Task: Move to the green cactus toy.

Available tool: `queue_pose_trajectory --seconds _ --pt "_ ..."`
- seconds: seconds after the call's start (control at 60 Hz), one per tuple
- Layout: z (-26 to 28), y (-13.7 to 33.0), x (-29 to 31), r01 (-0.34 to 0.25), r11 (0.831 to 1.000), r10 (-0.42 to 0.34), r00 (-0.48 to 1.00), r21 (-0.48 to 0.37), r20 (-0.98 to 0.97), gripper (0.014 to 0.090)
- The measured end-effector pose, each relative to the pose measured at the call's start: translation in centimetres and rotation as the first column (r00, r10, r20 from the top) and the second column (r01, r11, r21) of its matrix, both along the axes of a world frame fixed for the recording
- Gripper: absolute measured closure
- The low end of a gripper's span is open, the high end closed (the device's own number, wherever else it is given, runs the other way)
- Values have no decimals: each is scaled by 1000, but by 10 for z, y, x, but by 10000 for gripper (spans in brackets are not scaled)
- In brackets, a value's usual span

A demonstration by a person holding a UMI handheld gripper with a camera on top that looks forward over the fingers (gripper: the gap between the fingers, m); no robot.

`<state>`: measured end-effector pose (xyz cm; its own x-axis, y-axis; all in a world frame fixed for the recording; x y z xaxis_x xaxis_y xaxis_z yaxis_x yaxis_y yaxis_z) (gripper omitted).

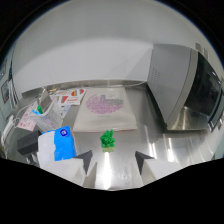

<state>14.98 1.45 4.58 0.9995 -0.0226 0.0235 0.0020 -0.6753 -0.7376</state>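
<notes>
The green cactus toy [107,139] is standing upright on the steel counter [165,150], and it is looking light, small and knobbly — probably a soft or plastic thing best pinched across its lower body. It is sitting just ahead of the gripper [114,161], slightly toward the left finger, near the front edge of a printed sheet [105,109]. The fingers are spreading wide — holding nothing. A blue-and-white packet [60,145] is lying just beside the left finger.

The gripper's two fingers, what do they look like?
The gripper shows only its two fingertips, dark grey and wedge-shaped, each tapering to a point that faces the other. The left fingertip and right one look plain, with no markings or cables visible. The rest is hidden in black.
</notes>
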Motion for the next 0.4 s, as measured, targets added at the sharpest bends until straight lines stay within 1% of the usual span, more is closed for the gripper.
queue_pose_trajectory --seconds 0.183,0.4 --pt "-9 19 3 -10 1000 10 1000 -10 -6 206" --pt "-12 22 1 -25 999 25 1000 -20 -15 205"
